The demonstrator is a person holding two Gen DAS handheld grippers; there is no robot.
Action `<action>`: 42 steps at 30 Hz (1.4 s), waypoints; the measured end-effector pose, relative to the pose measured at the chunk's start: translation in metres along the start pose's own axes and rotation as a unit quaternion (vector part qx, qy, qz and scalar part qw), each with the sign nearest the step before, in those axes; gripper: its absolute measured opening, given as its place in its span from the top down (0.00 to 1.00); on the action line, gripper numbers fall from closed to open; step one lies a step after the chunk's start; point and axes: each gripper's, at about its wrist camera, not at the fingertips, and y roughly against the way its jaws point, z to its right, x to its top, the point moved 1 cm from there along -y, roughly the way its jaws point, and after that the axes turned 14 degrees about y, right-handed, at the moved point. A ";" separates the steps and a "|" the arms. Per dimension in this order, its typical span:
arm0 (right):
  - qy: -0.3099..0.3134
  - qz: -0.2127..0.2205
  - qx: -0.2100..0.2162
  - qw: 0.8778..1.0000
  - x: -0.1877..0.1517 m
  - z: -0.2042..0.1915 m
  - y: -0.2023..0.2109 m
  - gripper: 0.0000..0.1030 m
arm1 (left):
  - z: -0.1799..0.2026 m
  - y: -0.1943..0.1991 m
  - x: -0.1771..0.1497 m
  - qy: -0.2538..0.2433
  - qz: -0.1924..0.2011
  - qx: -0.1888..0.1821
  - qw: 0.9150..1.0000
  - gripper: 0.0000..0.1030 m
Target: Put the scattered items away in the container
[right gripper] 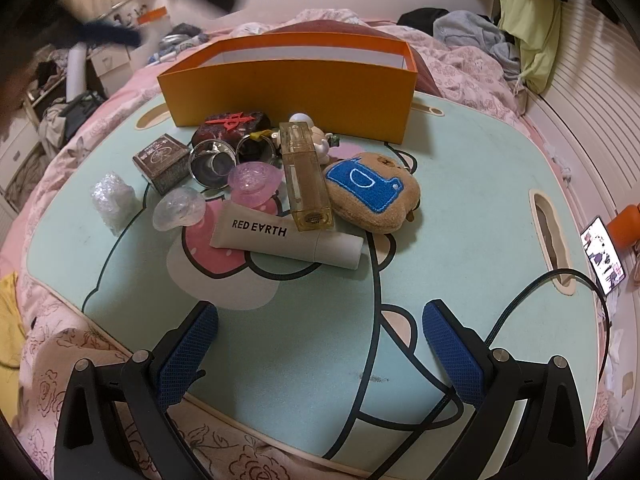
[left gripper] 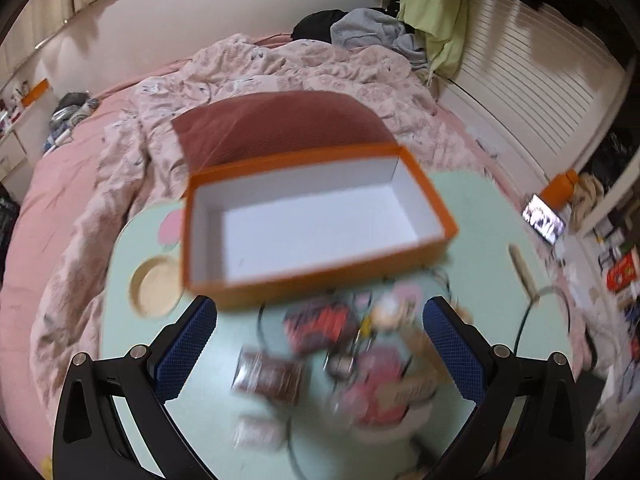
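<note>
Two grippers, both with jaws spread wide and nothing between them. My right gripper (right gripper: 320, 344) hangs low over the near edge of the mint-green lap table (right gripper: 460, 200), pads level with the tabletop, which I judge suits a flat grab at whatever lies closest. A dark cable (right gripper: 516, 308) loops across the table just by its right finger, so a careless sweep could snag it.

Nearest to that gripper lies the white Red Earth tube (right gripper: 288, 240), lengthwise across my reach. Touching it behind is the clear yellow bottle (right gripper: 306, 176), pointing away from me, with the brown plush pouch (right gripper: 370, 192) just beside it on the right. To the left sit two clear plastic lumps (right gripper: 180, 210), a pink one (right gripper: 254, 180), a small patterned box (right gripper: 162, 162) and a bubble-wrapped bundle (right gripper: 113, 200). Behind them are two metal rings, a dark red-marked case (right gripper: 232, 124) and a small white figure (right gripper: 302, 122), all crowded against the container.

My left gripper (left gripper: 320, 344) is high above the pile, looking down; its view is blurred. Beyond it the orange box (left gripper: 316, 216) stands at the table's far side, open, white inside and holding nothing, so I judge the tidying has barely begun.
</note>
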 end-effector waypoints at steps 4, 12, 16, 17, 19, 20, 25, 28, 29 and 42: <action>0.000 -0.001 0.000 1.000 0.000 0.000 0.000 0.01 | -0.024 0.017 -0.041 0.023 0.014 -0.004 1.000 0.00; 0.000 -0.001 0.000 1.000 0.000 0.001 0.000 0.01 | -0.066 0.021 -0.109 0.116 0.060 0.032 0.991 0.00; 0.000 -0.001 0.000 1.000 0.000 0.001 0.000 0.01 | -0.072 0.008 -0.122 0.122 0.044 0.032 0.991 0.00; 0.000 -0.001 -0.001 1.000 0.000 0.001 0.000 0.01 | -0.073 0.004 -0.123 0.124 0.040 0.035 0.991 0.00; 0.001 -0.001 -0.001 1.000 0.000 0.001 0.000 0.01 | -0.073 0.001 -0.126 0.124 0.036 0.034 0.991 0.00; 0.001 -0.001 -0.001 1.000 0.000 0.001 0.000 0.01 | -0.073 0.000 -0.126 0.124 0.037 0.033 0.991 0.00; 0.000 -0.001 -0.001 1.000 0.000 0.001 0.000 0.01 | -0.076 0.000 -0.122 0.121 0.056 0.038 0.990 0.00; 0.000 -0.001 -0.001 1.000 0.000 0.001 0.000 0.01 | -0.078 -0.004 -0.121 0.115 0.055 0.038 0.991 0.03; 0.000 -0.001 -0.001 1.000 0.000 0.001 0.000 0.01 | -0.078 -0.006 -0.120 0.114 0.056 0.035 0.991 0.04; -0.038 0.066 0.050 0.996 -0.001 0.015 0.017 0.07 | -0.067 -0.038 -0.103 0.085 0.042 0.027 0.995 0.65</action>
